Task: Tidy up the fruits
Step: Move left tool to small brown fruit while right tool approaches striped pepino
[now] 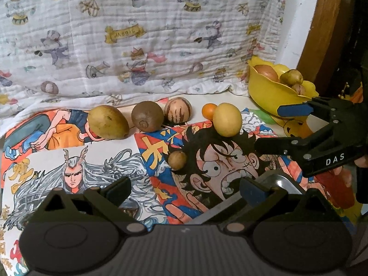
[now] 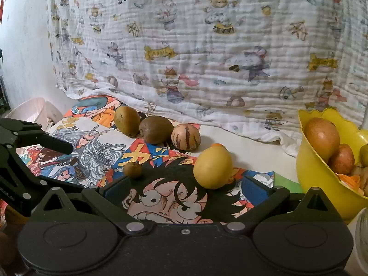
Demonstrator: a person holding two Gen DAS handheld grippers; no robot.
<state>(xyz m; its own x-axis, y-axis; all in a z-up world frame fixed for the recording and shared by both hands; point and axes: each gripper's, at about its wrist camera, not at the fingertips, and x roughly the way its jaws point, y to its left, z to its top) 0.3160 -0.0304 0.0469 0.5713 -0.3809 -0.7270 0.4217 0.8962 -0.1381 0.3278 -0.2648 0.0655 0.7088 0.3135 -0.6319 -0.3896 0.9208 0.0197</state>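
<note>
A white blanket (image 2: 207, 57) printed with cartoon bears hangs behind the desk (image 2: 248, 151) and pools along its back edge. Colourful manga posters (image 1: 92, 161) cover most of the desk top. At the right stands a yellow bowl (image 2: 317, 179) with a scalloped rim, already holding several brownish and reddish fruits. A pale container (image 2: 30, 112) sits at the far left in the right wrist view.

Along the foot of the blanket lie a greenish-yellow mango (image 1: 108, 122), a brown kiwi (image 1: 146, 119) just beside it, and a striped round fruit (image 1: 177, 110) touching the kiwi. Nearer the bowl sits a smooth yellow oval fruit (image 2: 212, 167), with a small orange fruit (image 1: 208, 110) just behind it, mostly hidden in the right wrist view. A small brown fruit (image 1: 177, 159) lies alone on the poster, nearer the cameras.

The left hand-held gripper (image 1: 185, 189) hovers low over the posters with its jaws apart and nothing between them. The right hand-held gripper (image 2: 185, 187) also has its jaws wide apart and empty; the yellow oval fruit lies just ahead of it, and nothing stands between them.
</note>
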